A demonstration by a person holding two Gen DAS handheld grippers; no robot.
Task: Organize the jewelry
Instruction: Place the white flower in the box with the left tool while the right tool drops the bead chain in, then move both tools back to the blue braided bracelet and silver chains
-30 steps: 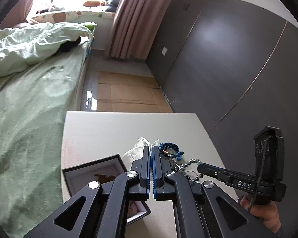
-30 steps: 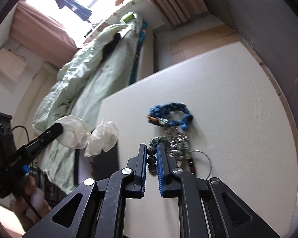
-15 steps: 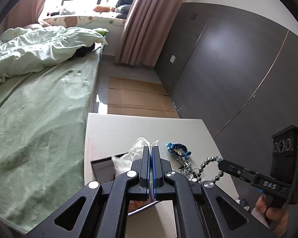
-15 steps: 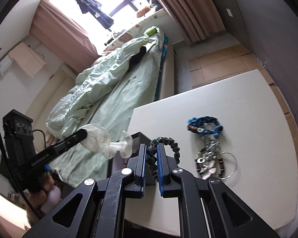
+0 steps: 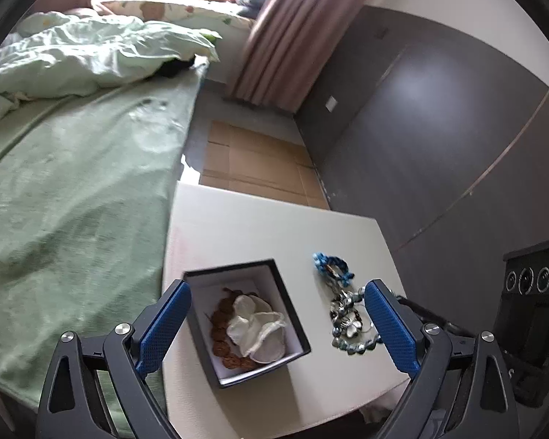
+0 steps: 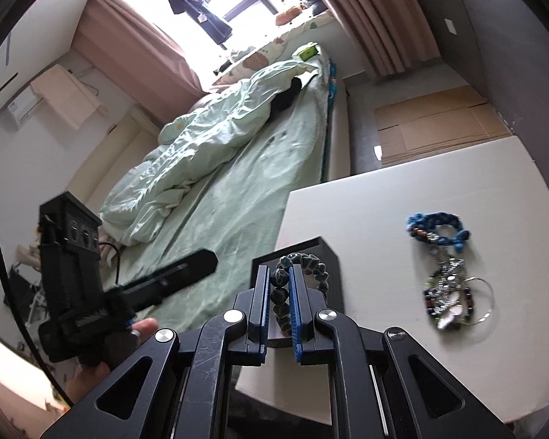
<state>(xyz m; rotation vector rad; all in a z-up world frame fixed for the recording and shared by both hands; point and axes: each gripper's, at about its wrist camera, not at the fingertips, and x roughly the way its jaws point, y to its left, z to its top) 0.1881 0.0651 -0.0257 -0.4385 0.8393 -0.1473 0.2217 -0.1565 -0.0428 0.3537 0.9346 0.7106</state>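
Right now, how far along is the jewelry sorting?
Done: a white pouch and brown beads lie in the box; the left claw, just opened, is empty. In hand: the right claw grips a dark bead bracelet by the box. Left: the blue bracelet and silver pile on the table.

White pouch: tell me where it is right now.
In the left wrist view the white pouch lies inside the open black box, on top of a brown bead string, left of the loose jewelry pile on the table.

Matt white table (image 5: 274,234) – smooth; glossy dark beads on the bracelet (image 6: 303,274); soft crumpled cloth pouch (image 5: 256,329) in the matt black box (image 5: 296,329).
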